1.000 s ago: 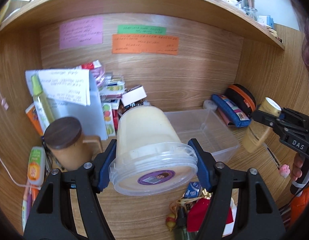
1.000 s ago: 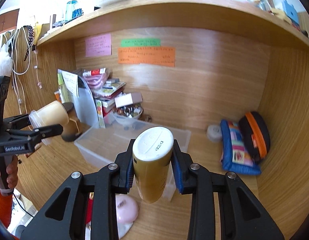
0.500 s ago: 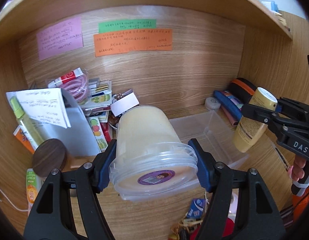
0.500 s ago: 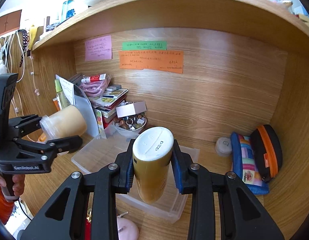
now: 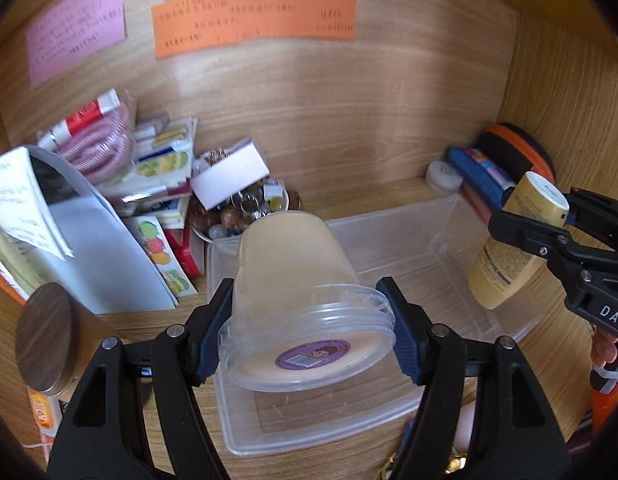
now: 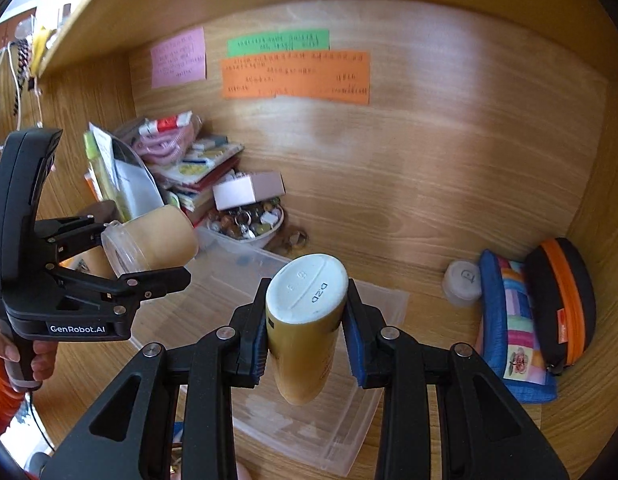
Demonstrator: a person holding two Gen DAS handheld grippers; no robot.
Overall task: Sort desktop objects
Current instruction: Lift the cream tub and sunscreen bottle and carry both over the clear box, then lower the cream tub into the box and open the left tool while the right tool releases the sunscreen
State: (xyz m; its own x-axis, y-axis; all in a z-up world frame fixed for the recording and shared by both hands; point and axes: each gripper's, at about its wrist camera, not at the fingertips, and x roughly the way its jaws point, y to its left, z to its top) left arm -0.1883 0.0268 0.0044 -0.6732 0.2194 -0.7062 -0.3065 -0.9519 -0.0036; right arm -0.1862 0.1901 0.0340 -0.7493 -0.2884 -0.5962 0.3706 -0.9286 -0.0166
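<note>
My left gripper [image 5: 307, 338] is shut on a clear plastic tub of cream-coloured stuff [image 5: 297, 284], lid towards the camera, held above the near-left part of a clear plastic bin [image 5: 449, 248]. My right gripper [image 6: 305, 336] is shut on a yellow bottle with a white cap [image 6: 305, 320], cap up, held over the bin [image 6: 373, 308]. The left gripper with the tub [image 6: 149, 246] shows at left in the right wrist view. The right gripper with the bottle [image 5: 513, 240] shows at right in the left wrist view.
A wooden alcove with coloured notes [image 5: 253, 16] on its back wall. At the back left lie stacked books and packets [image 5: 157, 168], a white box [image 5: 229, 178] and a bowl of trinkets [image 6: 249, 220]. A wooden lid [image 5: 45, 344] sits left. Pouches [image 6: 517, 312] and a small white jar [image 6: 463, 282] lie right.
Both grippers have moved forward into the alcove with their loads. The tub and the bottle now hang over the clear bin, which looks larger and closer.
</note>
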